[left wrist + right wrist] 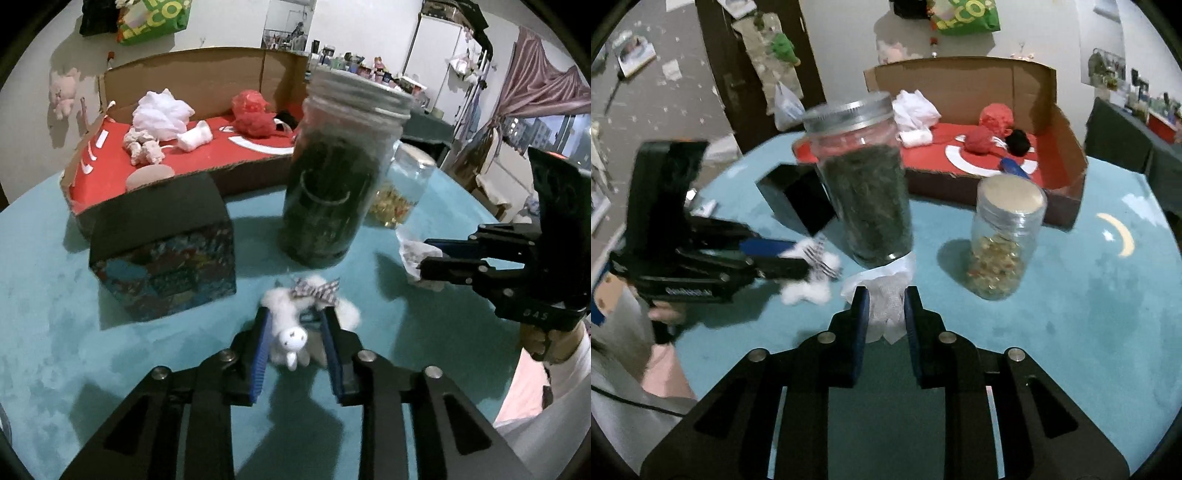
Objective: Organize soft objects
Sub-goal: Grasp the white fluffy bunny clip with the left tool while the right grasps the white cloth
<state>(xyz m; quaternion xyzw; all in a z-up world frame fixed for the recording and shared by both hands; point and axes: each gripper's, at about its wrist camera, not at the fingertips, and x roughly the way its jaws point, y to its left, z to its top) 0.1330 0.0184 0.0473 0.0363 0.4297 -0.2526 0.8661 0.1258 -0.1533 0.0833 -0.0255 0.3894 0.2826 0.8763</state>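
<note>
Plush toy (291,328) clamped inside left hand-held gripper (295,325); white cloth (886,306) pinched by right hand-held gripper (886,306).

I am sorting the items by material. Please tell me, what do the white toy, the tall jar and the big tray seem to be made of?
White toy: fluffy plush, probably synthetic fur, with a checked fabric bow.
Tall jar: clear, glossy glass or hard plastic; its ribbed grey lid looks like metal.
Big tray: brown corrugated cardboard, matte, with folded walls and a red printed floor.

Dim, bluish, fisheye-warped frames; slight blur.
</note>
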